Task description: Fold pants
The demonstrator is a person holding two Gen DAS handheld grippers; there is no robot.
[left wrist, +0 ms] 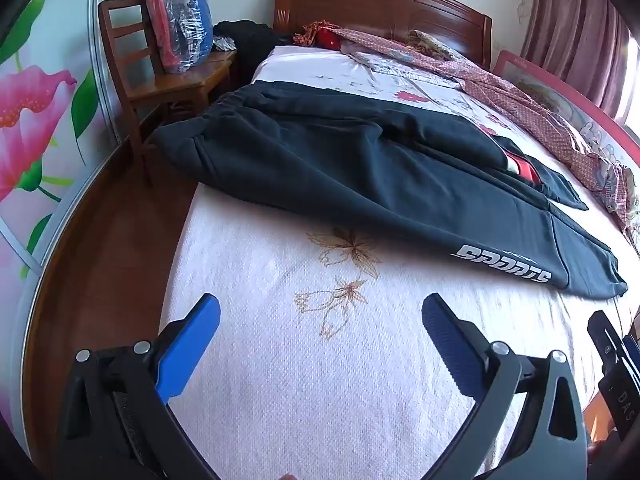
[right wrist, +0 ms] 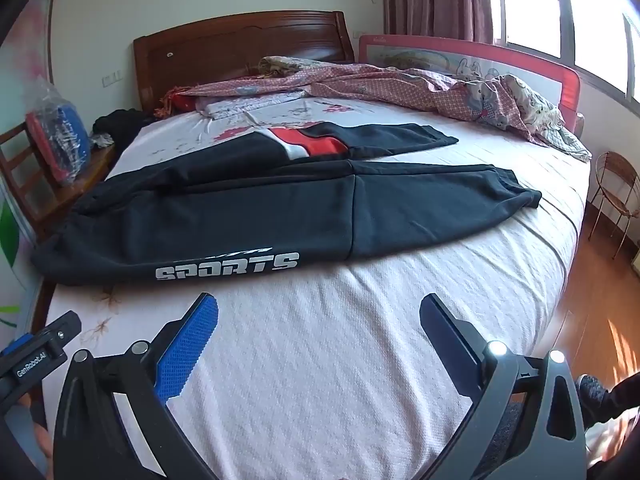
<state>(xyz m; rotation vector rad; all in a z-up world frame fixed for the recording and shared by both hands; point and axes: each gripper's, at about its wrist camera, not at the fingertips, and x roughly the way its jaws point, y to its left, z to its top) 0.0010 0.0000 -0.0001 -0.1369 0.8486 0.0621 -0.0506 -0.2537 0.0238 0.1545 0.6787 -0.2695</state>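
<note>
Black sweatpants point(left wrist: 320, 160) with a white "SPORTS" print and a red-white patch lie spread flat across the bed, waistband at the left edge, both legs running to the right; they also show in the right wrist view point(right wrist: 260, 204). My left gripper point(left wrist: 320, 320) is open and empty, above the bare sheet in front of the pants. My right gripper point(right wrist: 318, 320) is open and empty, above the sheet just in front of the near leg. Each gripper's body shows at the other view's edge.
The bed point(right wrist: 360, 340) has a pink patterned sheet, a wooden headboard point(left wrist: 380, 4) and a red guard rail point(right wrist: 480, 56). A crumpled quilt point(right wrist: 420, 84) lies at the back right. A wooden chair point(left wrist: 160, 76) with a plastic bag stands left.
</note>
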